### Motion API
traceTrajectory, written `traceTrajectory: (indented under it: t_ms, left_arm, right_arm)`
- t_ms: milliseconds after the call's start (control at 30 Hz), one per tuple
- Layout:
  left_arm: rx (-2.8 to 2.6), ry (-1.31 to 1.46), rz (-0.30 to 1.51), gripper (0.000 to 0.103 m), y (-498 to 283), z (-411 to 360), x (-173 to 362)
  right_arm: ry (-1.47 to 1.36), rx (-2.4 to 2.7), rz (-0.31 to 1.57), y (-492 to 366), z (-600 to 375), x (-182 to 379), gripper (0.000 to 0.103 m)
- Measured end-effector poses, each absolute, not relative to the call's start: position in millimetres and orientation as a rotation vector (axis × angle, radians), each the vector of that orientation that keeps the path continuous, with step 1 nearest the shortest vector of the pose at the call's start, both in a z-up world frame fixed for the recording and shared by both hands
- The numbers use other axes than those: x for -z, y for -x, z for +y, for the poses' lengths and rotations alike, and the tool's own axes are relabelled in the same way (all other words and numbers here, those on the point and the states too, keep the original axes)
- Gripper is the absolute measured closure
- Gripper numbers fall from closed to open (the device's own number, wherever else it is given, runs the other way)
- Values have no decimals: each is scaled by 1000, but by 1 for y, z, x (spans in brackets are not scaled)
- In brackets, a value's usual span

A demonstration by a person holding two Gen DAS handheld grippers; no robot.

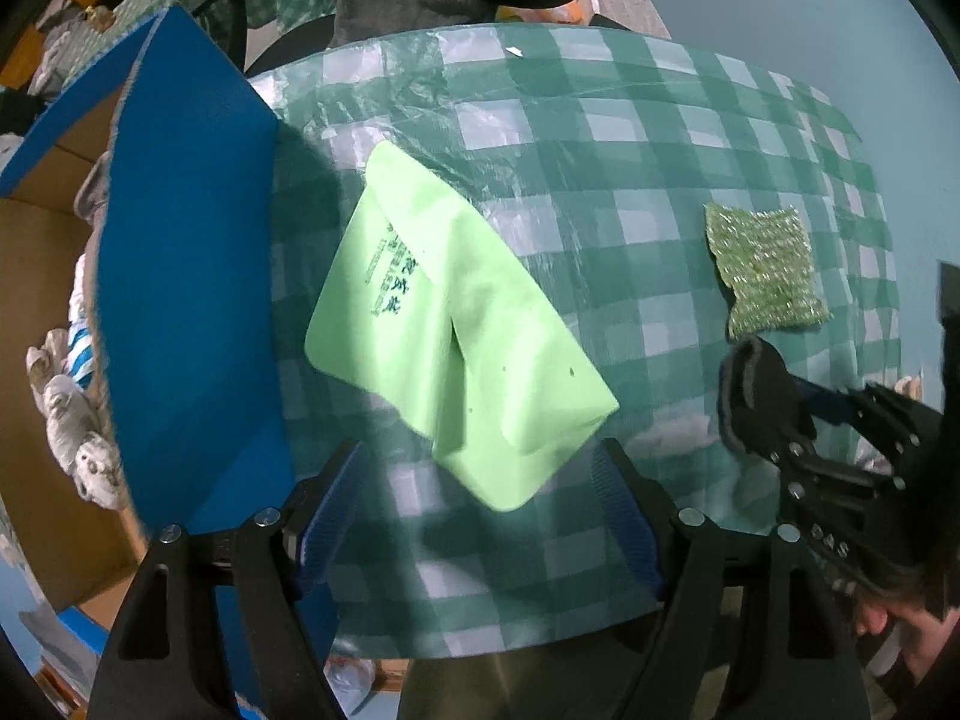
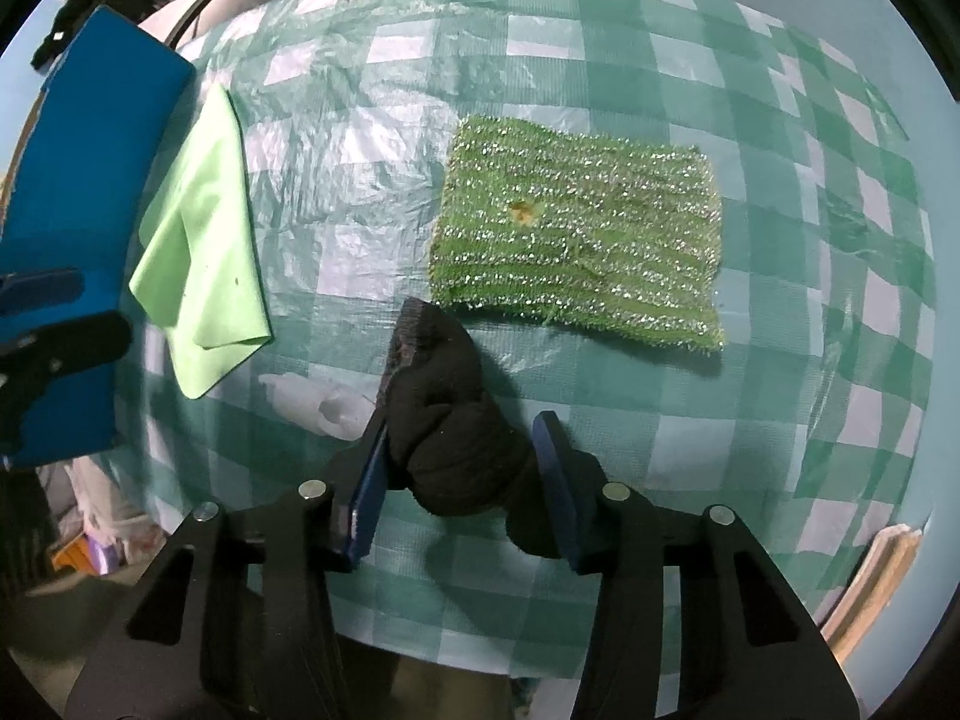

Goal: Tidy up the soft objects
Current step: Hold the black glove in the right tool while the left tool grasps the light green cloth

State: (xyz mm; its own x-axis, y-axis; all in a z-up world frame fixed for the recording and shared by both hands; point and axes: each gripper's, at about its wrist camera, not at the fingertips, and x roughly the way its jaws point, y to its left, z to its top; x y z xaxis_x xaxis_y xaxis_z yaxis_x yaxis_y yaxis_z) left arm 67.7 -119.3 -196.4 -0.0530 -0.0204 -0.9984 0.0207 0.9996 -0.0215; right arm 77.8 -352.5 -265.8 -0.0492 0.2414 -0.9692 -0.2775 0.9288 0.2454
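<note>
Two claws working | right claw [image 2: 462, 468] pinching black sock [image 2: 444, 420] between my pads | left claw [image 1: 480, 504] hanging spread, light-green cloth [image 1: 444, 348] just ahead | risk: sock bunching, slipping free.

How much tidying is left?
Done: some soft toys already lie in the blue box. In hand: the right gripper is squeezing a black sock. Left: the light green cloth and sparkly green pad wait on the table.
</note>
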Motion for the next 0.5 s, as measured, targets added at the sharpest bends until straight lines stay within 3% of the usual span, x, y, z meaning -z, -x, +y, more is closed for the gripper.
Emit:
traceTrajectory:
  t_ms: [500]
  left_arm:
    - [-38,43,1648,21,-116,-114,232]
  right_arm:
    - [-11,-413,1537,-103,-370,250,58]
